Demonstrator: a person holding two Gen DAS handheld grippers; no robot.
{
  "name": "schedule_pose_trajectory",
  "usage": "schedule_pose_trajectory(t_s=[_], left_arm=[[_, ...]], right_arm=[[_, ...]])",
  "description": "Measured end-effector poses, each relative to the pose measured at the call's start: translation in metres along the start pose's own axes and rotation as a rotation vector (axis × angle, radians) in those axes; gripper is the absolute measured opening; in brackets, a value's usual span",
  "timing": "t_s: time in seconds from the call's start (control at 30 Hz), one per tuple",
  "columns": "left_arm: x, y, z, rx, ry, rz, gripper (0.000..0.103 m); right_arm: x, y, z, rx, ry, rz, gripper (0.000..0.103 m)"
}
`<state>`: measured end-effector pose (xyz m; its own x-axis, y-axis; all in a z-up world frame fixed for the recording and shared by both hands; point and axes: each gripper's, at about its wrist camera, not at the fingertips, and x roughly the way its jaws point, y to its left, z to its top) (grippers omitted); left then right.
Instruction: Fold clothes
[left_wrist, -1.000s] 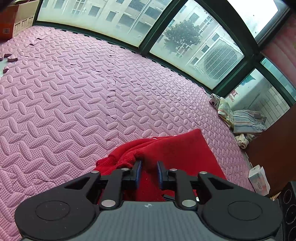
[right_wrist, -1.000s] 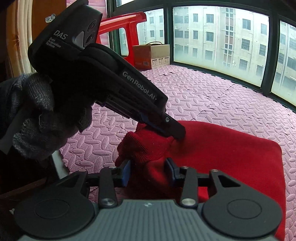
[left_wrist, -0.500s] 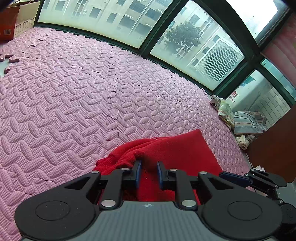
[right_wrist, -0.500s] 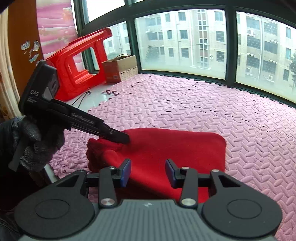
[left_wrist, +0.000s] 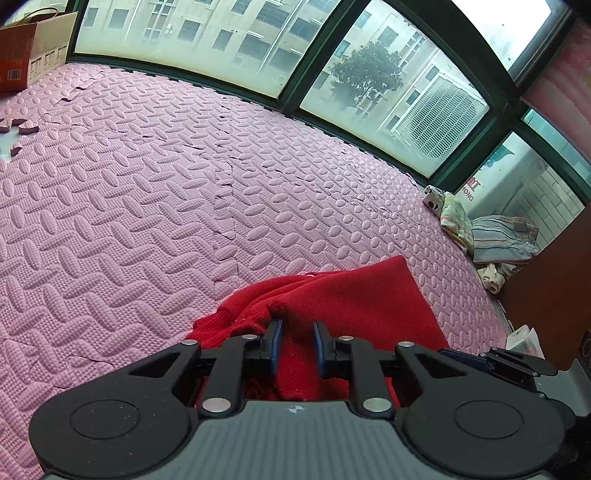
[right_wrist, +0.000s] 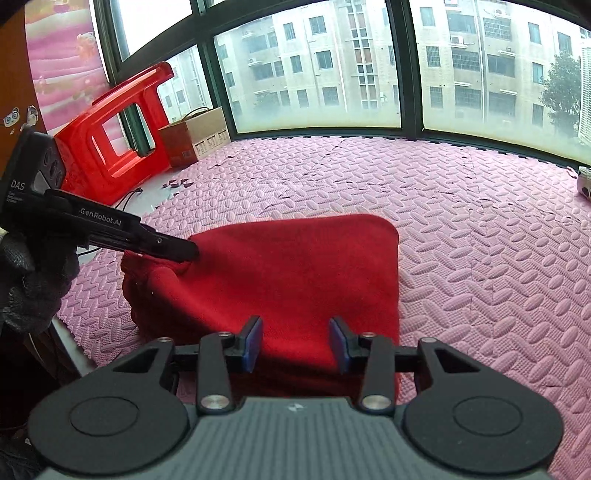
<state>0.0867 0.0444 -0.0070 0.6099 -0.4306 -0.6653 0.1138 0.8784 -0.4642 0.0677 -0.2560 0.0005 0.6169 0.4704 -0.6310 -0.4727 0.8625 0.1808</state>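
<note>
A red garment (right_wrist: 295, 273) lies folded on the pink foam mat (right_wrist: 480, 229); it also shows in the left wrist view (left_wrist: 351, 295). My left gripper (left_wrist: 297, 345) is shut on a bunched fold at the garment's near left corner, also seen from the side in the right wrist view (right_wrist: 188, 253). My right gripper (right_wrist: 295, 341) is open and empty, held just above the garment's near edge, its body showing in the left wrist view (left_wrist: 517, 363).
A red plastic stool (right_wrist: 110, 129) and a cardboard box (right_wrist: 195, 136) stand at the far left by the windows. A pile of striped clothes (left_wrist: 495, 240) lies in the far right corner beside a brown cabinet (left_wrist: 546, 295).
My right gripper has let go of the garment's corner, opened and pulled back to the right. My left gripper keeps its hold.
</note>
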Motion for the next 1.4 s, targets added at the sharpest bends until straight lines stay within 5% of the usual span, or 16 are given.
schedule_pose_trajectory(t_s=[0.37,0.6,0.7,0.93,1.2,1.4], left_arm=[[-0.019,-0.029,-0.012,0.136,-0.061,0.075,0.033],[-0.023,-0.023,-0.015,0.098,-0.073,0.098,0.033],[-0.031,-0.021,-0.019,0.071,-0.116,0.146,0.052],[-0.025,-0.001,-0.029,-0.042,-0.082,0.2,0.066],[-0.016,0.026,-0.029,-0.196,-0.002,0.089,0.064],[-0.013,0.039,-0.026,-0.259,0.035,-0.004,0.042]], right_arm=[[0.051,-0.008,0.045,0.005,-0.04,-0.038,0.04],[0.08,-0.006,0.041,-0.027,0.008,-0.071,0.041],[0.066,-0.017,0.036,0.021,-0.001,-0.078,0.052],[0.035,-0.044,0.024,0.137,-0.018,-0.092,0.056],[0.043,-0.072,0.004,0.355,0.013,0.029,0.056],[0.053,-0.07,-0.002,0.419,0.023,0.072,0.05]])
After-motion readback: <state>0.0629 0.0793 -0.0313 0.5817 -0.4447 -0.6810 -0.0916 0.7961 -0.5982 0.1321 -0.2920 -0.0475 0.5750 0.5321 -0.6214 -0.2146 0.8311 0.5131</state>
